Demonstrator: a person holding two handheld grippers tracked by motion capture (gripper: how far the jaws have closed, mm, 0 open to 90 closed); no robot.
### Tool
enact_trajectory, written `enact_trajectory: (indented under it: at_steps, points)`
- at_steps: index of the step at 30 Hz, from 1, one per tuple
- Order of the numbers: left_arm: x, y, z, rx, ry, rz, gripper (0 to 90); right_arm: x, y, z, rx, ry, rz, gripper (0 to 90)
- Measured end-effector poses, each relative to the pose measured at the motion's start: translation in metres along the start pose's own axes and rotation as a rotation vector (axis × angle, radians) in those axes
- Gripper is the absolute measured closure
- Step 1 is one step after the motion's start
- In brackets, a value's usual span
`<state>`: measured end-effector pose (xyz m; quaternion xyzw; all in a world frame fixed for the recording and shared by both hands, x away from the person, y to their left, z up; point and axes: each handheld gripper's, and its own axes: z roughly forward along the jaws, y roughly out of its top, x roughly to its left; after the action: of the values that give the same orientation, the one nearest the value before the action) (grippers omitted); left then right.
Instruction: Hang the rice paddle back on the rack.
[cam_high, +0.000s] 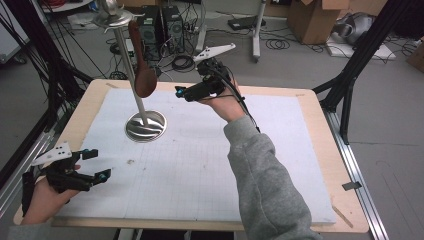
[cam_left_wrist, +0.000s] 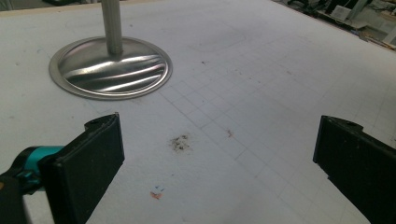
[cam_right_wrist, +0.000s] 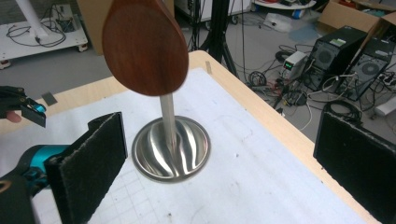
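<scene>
While the dark brown wooden spoon (cam_high: 141, 60) hangs from the steel stand (cam_high: 145, 125) near the table's (cam_high: 320, 150) far-left corner, the right hand-held gripper (cam_high: 181, 92) hovers beside it, jaws apart; the left hand-held gripper (cam_high: 97, 165), jaws apart too, sits at the near-left corner.

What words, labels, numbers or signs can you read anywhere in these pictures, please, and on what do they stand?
None can be read.
Computer towers: no legible marking; the small box beside them has a green light, nothing readable.
White mat: a printed grid and stains, no writing.
Wooden spoon and metal stand: no text.
</scene>
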<state>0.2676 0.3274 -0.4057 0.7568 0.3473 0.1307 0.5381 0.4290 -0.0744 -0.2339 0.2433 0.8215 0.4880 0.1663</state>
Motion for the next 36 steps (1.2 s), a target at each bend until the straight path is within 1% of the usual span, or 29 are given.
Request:
enact_trajectory:
  at_steps: [3,4,5,7,8,9,11,14,17,19,20,22,26,28,29,31,34,35,36]
  points:
    - [0.001,0.000,0.002,0.002,-0.004,0.000,2.3,-0.002,-0.006,-0.004,-0.006,0.001,0.016,1.6]
    - [0.000,0.000,0.002,0.000,-0.004,-0.004,2.3,-0.002,-0.009,-0.005,-0.010,0.001,0.020,1.6]
    - [0.001,0.001,0.002,-0.003,-0.013,-0.011,2.3,-0.003,-0.011,-0.006,-0.013,0.004,0.026,1.6]
    - [0.001,0.002,0.002,-0.039,-0.056,-0.040,2.3,-0.005,-0.017,-0.007,-0.012,0.006,0.035,1.6]
    - [0.000,0.004,0.001,-0.058,-0.068,-0.045,2.3,-0.006,-0.019,-0.008,-0.008,0.008,0.042,1.6]
    - [0.000,0.005,0.000,-0.068,-0.068,-0.048,2.3,-0.007,-0.022,-0.009,-0.008,0.006,0.045,1.6]
    - [-0.002,0.006,-0.001,-0.071,-0.064,-0.040,2.3,-0.009,-0.027,-0.012,-0.011,0.004,0.048,1.6]
    - [-0.002,0.006,-0.001,-0.068,-0.061,-0.038,2.3,-0.012,-0.035,-0.017,-0.021,0.004,0.063,1.6]
    - [-0.002,0.005,0.001,-0.048,-0.045,-0.029,2.3,-0.015,-0.041,-0.023,-0.026,0.000,0.070,1.6]
    - [-0.002,0.003,0.003,-0.028,-0.032,-0.020,2.3,-0.017,-0.045,-0.029,-0.036,-0.004,0.072,1.6]
    - [-0.001,0.001,0.005,-0.010,-0.024,-0.015,2.3,-0.018,-0.046,-0.031,-0.042,-0.002,0.076,1.6]
    - [-0.001,-0.001,0.007,0.007,-0.024,-0.017,2.3,-0.020,-0.050,-0.036,-0.051,-0.003,0.083,1.6]
    - [-0.001,-0.001,0.009,0.006,-0.028,-0.018,2.3,-0.024,-0.060,-0.044,-0.069,-0.009,0.097,1.6]
    - [-0.001,-0.001,0.009,0.005,-0.027,-0.020,2.4,-0.026,-0.064,-0.048,-0.064,-0.008,0.101,1.6]
    - [-0.001,-0.001,0.009,0.006,-0.026,-0.020,2.3,-0.027,-0.066,-0.049,-0.064,-0.010,0.110,1.6]
    - [-0.001,-0.001,0.008,0.006,-0.024,-0.020,2.3,-0.029,-0.071,-0.052,-0.065,0.001,0.145,1.6]
    - [-0.001,-0.001,0.008,0.004,-0.024,-0.022,2.3,-0.031,-0.079,-0.056,-0.063,-0.015,0.147,1.6]
    - [-0.001,-0.002,0.009,0.004,-0.026,-0.025,2.3,-0.032,-0.082,-0.057,-0.064,-0.012,0.146,1.6]
    - [-0.001,-0.002,0.009,0.007,-0.027,-0.024,2.3,-0.033,-0.084,-0.058,-0.051,-0.013,0.151,1.6]
